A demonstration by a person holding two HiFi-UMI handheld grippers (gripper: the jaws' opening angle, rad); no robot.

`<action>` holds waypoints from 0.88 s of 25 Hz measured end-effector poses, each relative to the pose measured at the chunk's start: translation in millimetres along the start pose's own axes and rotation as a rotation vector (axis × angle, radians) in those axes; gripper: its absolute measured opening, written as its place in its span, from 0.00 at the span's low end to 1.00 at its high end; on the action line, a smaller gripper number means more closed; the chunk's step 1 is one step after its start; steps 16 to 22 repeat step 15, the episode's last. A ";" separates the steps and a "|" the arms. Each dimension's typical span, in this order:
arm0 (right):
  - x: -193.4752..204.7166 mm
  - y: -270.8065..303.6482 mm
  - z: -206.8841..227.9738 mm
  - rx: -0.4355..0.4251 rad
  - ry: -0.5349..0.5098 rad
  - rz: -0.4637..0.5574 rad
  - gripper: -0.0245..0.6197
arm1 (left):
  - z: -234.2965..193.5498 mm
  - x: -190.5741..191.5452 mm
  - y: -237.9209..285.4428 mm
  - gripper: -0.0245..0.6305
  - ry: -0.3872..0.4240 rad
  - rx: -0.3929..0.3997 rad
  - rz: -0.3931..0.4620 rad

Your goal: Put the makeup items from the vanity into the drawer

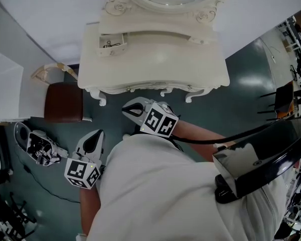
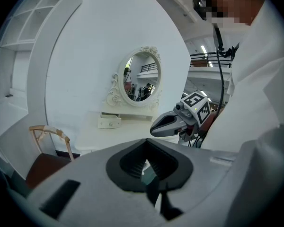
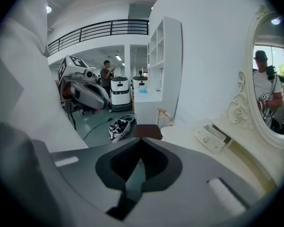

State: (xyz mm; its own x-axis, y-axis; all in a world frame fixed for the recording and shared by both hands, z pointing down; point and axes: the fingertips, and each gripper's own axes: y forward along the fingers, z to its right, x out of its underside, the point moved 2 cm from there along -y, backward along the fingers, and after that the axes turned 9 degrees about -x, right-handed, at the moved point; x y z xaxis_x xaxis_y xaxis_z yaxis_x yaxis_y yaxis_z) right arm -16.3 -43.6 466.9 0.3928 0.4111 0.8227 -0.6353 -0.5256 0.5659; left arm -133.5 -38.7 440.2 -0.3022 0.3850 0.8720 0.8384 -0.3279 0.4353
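A white vanity (image 1: 155, 59) with an oval mirror (image 2: 141, 77) stands ahead of me, its top bare. Its small drawer (image 1: 112, 42) at the back left is pulled open, with something small and dark inside. I cannot make out any makeup items on the top. My left gripper (image 1: 94, 137) hangs low over the floor, left of the vanity's front edge, jaws together and holding nothing. My right gripper (image 1: 128, 110) is just in front of the vanity's front edge, also shut and empty. Each gripper shows in the other's view: the right gripper (image 2: 166, 124) and the left gripper (image 3: 90, 94).
A chair with a brown seat (image 1: 63, 102) stands left of the vanity, beside a white cabinet (image 1: 5, 89). A headset-like device (image 1: 37, 147) and cables lie on the floor at the left. A black rig (image 1: 261, 159) on the person's body fills the lower right.
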 end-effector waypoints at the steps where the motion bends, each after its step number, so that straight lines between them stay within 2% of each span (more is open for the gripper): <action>1: 0.5 -0.3 2.0 0.001 0.002 -0.001 0.04 | -0.5 -0.9 1.9 0.04 0.000 0.002 -0.002; 15: 3.8 3.1 54.0 0.004 0.021 -0.011 0.04 | -22.9 -22.3 46.7 0.04 -0.005 0.021 -0.020; 22: 3.8 3.1 54.0 0.004 0.021 -0.011 0.04 | -22.9 -22.3 46.7 0.04 -0.005 0.021 -0.020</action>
